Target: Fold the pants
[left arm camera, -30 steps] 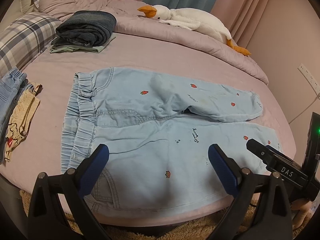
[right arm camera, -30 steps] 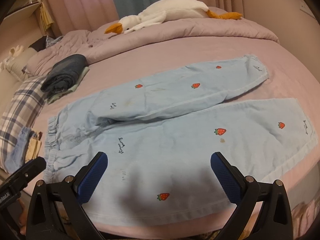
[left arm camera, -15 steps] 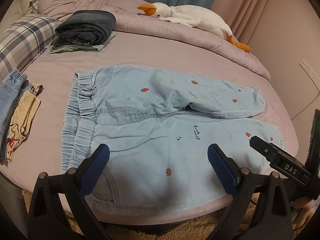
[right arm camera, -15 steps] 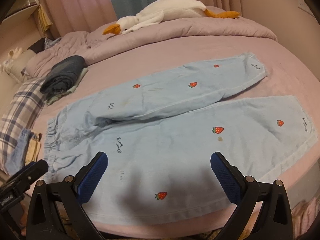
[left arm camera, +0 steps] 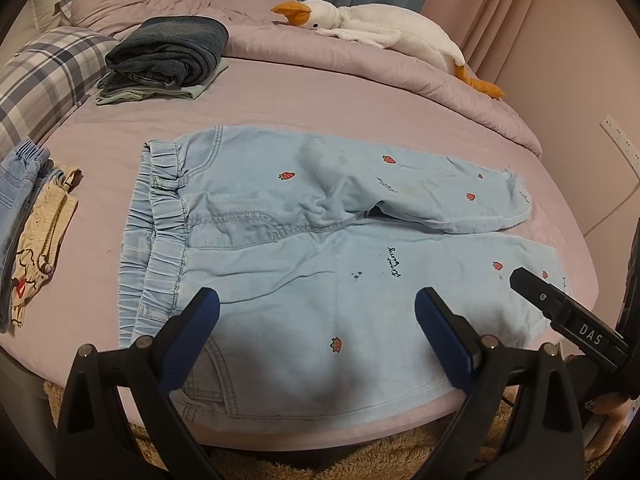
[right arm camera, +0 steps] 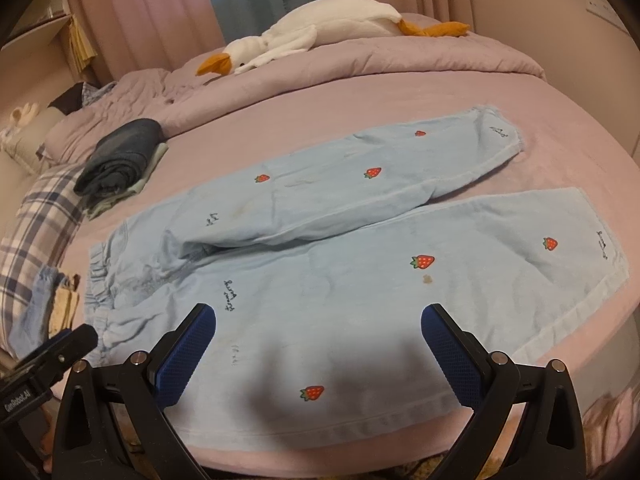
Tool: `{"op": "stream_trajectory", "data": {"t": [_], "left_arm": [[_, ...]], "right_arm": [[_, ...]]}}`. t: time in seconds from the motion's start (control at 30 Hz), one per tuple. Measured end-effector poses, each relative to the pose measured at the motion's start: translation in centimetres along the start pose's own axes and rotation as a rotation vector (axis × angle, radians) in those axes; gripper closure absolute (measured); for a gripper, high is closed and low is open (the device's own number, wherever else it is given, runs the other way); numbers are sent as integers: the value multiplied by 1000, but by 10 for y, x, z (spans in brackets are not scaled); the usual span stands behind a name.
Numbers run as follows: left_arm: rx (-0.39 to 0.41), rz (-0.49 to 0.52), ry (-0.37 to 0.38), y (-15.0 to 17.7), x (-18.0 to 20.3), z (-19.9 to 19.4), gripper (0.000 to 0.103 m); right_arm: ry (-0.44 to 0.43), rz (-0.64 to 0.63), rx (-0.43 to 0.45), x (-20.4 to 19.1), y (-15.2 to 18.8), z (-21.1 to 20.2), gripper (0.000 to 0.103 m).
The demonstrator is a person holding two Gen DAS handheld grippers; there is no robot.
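**A:** I've got both tools spread wide and gripping nothing. The left gripper hangs over the near edge of the bed, with the pants laid flat just ahead of its fingers, waistband forward and to its left.

**B:** Same on my side: the right gripper sits over the near leg, cuff off to its right. How do you reckon the cloth handles?

**A:** Soft, light denim, I'd judge; it'll drape and sag, not hold a line. I'd pinch the near hem edge with one tool and the waistband corner with the other, then carry the near leg over the far leg.

**B:** My view shows both cuffs whole; yours loses part of the near one behind my tool.

**A:** Mine shows the full elastic waistband and the pocket seam; yours only catches its bunched end.
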State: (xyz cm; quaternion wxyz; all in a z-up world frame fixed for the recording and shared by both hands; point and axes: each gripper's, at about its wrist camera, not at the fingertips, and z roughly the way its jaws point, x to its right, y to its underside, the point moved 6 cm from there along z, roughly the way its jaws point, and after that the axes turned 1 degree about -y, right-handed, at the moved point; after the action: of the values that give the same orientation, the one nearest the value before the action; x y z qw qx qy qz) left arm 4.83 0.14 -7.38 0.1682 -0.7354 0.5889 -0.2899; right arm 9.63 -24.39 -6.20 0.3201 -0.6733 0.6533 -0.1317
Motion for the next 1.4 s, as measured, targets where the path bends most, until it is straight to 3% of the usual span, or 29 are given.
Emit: {"op": "stream_trajectory", "data": {"t": [0.43, 1.4], "left_arm": [[-21, 1, -3, -1, 4, 7, 11], [-47, 16, 60, -24, 19, 24, 12]], "right_arm": [[30, 63, 0, 25, 0, -1, 0], [134, 205, 38, 84, 0, -16, 1]]}}
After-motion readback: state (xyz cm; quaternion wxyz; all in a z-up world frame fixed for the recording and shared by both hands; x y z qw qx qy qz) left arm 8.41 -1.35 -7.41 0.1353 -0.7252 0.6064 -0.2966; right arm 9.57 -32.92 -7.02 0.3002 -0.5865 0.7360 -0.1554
